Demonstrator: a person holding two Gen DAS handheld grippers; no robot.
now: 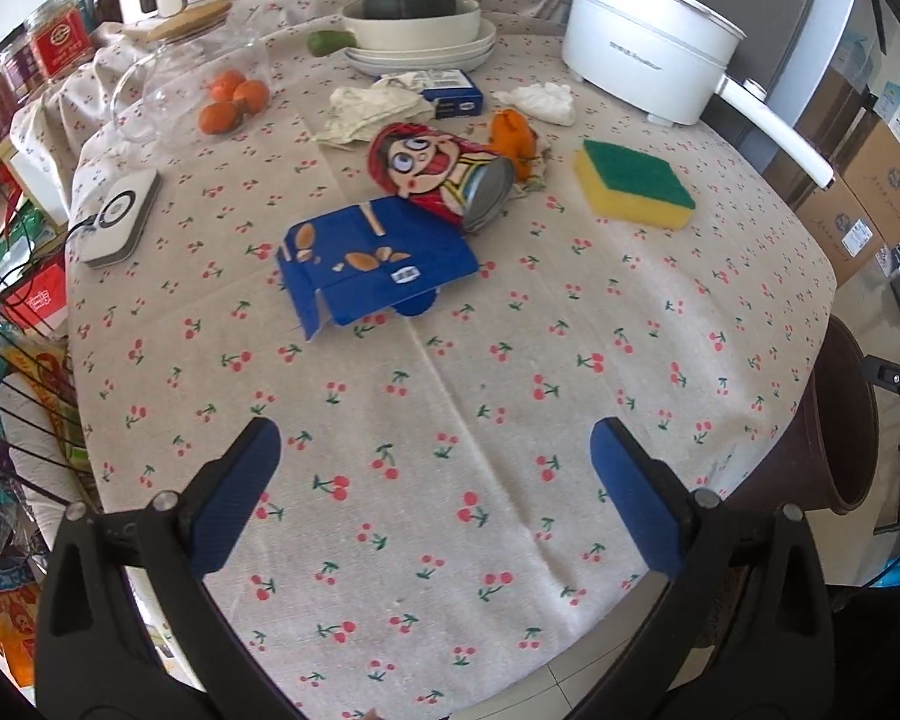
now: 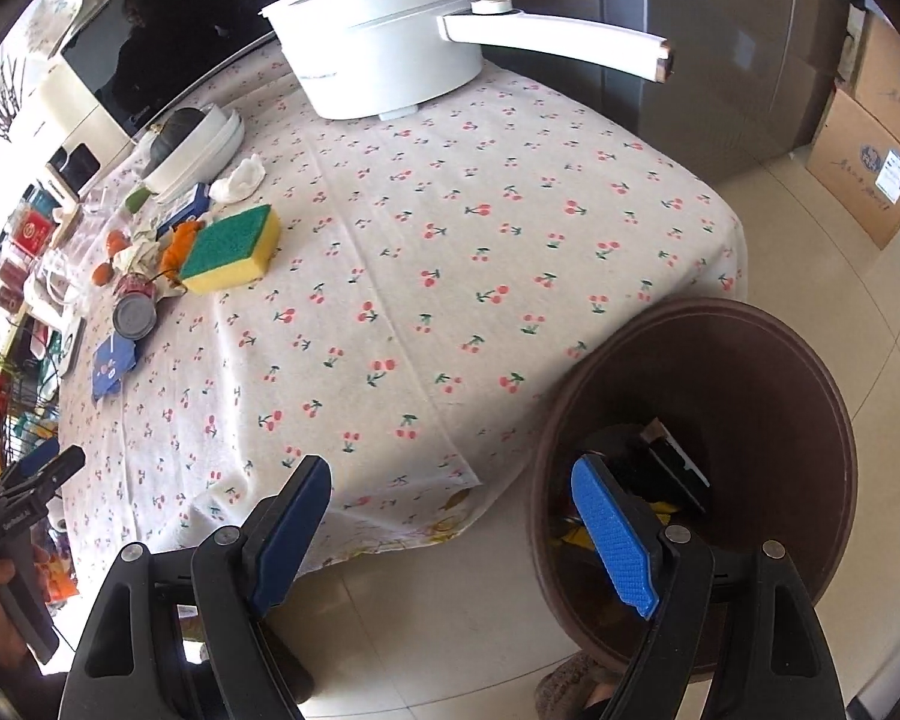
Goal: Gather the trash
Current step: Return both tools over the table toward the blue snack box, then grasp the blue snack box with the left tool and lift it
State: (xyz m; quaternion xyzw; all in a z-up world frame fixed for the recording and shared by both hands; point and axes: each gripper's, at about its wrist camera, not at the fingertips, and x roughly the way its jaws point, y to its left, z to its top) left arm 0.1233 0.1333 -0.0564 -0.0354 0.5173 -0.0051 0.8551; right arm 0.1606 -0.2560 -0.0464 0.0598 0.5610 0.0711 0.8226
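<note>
Trash on the cherry-print tablecloth (image 1: 450, 420): flattened blue carton (image 1: 372, 264) mid-table, cartoon can (image 1: 444, 171) on its side touching the carton's far edge, crumpled tissues (image 1: 540, 101) further back, orange peel (image 1: 510, 132) just right of the can. My left gripper (image 1: 435, 495) hovers near the table edge, fingers wide, holding nothing. My right gripper (image 2: 450, 531) spread wide over the brown bin (image 2: 750, 360) beside the table, scraps inside.

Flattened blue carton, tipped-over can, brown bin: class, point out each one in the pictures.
Flattened blue carton (image 1: 378, 264), left wrist view, on its top panel.
Tipped-over can (image 1: 438, 171), left wrist view, on its printed side.
Brown bin (image 2: 768, 372), right wrist view, on its inner wall.
</note>
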